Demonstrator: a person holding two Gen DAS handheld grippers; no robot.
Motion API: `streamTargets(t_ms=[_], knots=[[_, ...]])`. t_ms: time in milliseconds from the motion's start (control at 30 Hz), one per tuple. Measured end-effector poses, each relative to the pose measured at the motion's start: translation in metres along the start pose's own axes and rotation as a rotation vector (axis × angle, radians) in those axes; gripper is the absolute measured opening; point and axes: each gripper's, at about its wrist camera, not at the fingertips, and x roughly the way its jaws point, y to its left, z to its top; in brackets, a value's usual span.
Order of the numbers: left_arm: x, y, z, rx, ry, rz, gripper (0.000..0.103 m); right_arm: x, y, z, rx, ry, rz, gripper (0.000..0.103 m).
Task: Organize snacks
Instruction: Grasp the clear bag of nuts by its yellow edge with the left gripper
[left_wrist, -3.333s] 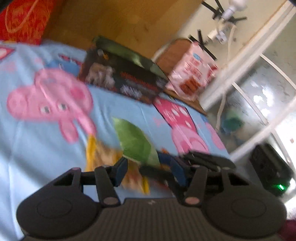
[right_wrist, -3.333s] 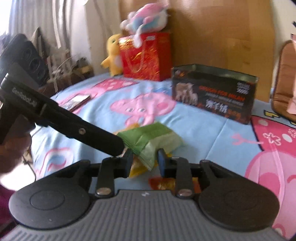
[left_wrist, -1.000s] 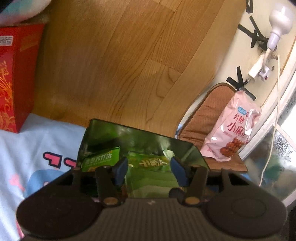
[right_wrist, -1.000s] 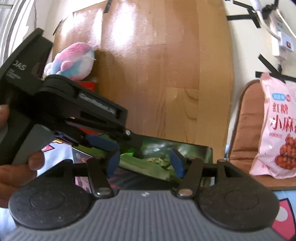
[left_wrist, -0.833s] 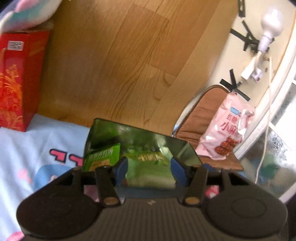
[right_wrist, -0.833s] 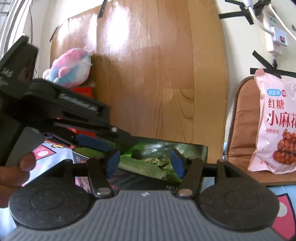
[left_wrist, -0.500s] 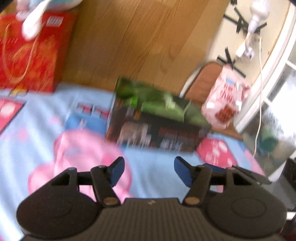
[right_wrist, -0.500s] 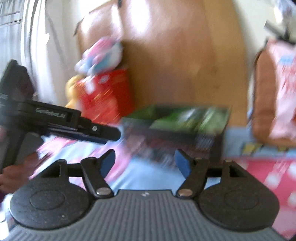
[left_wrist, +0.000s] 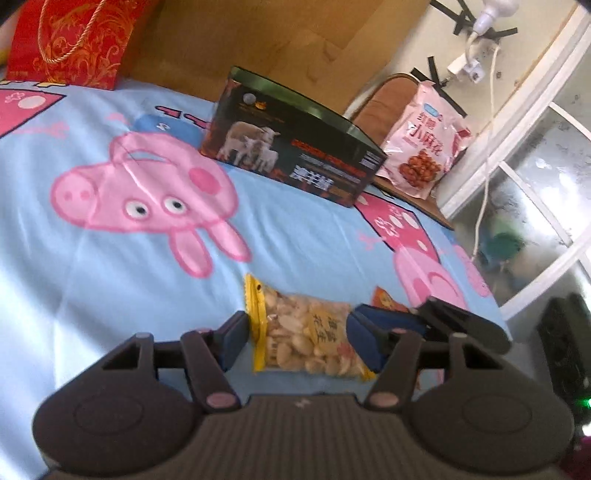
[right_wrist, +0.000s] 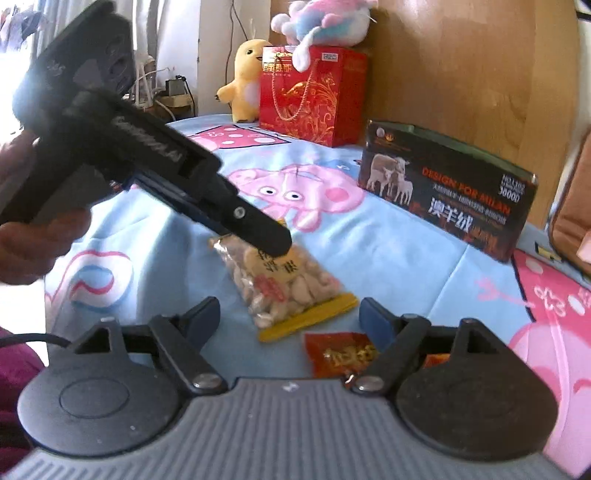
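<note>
A clear bag of pale nuts (left_wrist: 306, 339) with yellow ends lies on the blue cartoon-pig bedsheet (left_wrist: 110, 277). My left gripper (left_wrist: 295, 339) hovers over it, jaws closing, the bag between the fingers but not pinched. In the right wrist view that bag (right_wrist: 284, 280) lies just beyond my right gripper (right_wrist: 290, 319), whose jaws are opening with nothing gripped. The left gripper's finger (right_wrist: 258, 232) reaches over the bag's far end. A small red packet (right_wrist: 340, 354) lies beside the bag. The dark open box (left_wrist: 295, 155) printed with sheep stands further back; its contents are hidden.
A red gift bag (right_wrist: 314, 96) with plush toys (right_wrist: 243, 81) stands by the wooden headboard. A pink snack bag (left_wrist: 424, 147) leans on a brown chair at the bed's right edge. A hand (right_wrist: 33, 236) holds the left gripper. A window (left_wrist: 535, 184) is at right.
Both grippers have pulled back from over the dark box, where green packs showed between their fingers, and dropped toward the nut bag on the sheet. The right jaws have spread wider.
</note>
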Motion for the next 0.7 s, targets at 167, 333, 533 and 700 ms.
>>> streamTargets(t_ms=[167,333,533,700], knots=[[0.002,-0.002,-0.003,-0.025,-0.014,0.003,0.058,0.001,-0.002,-0.001,0.026,-0.005,-0.018,0.082],[0.004,-0.004,-0.003,-0.047,-0.022,0.003,0.056,-0.004,-0.002,-0.006,0.049,-0.021,-0.043,0.071],[0.005,-0.004,-0.004,-0.045,-0.025,0.003,0.048,-0.003,-0.001,-0.002,0.063,-0.037,-0.070,0.051],[0.002,0.004,-0.001,-0.068,-0.038,-0.002,0.047,0.001,-0.001,0.007,0.045,-0.056,-0.085,0.043]])
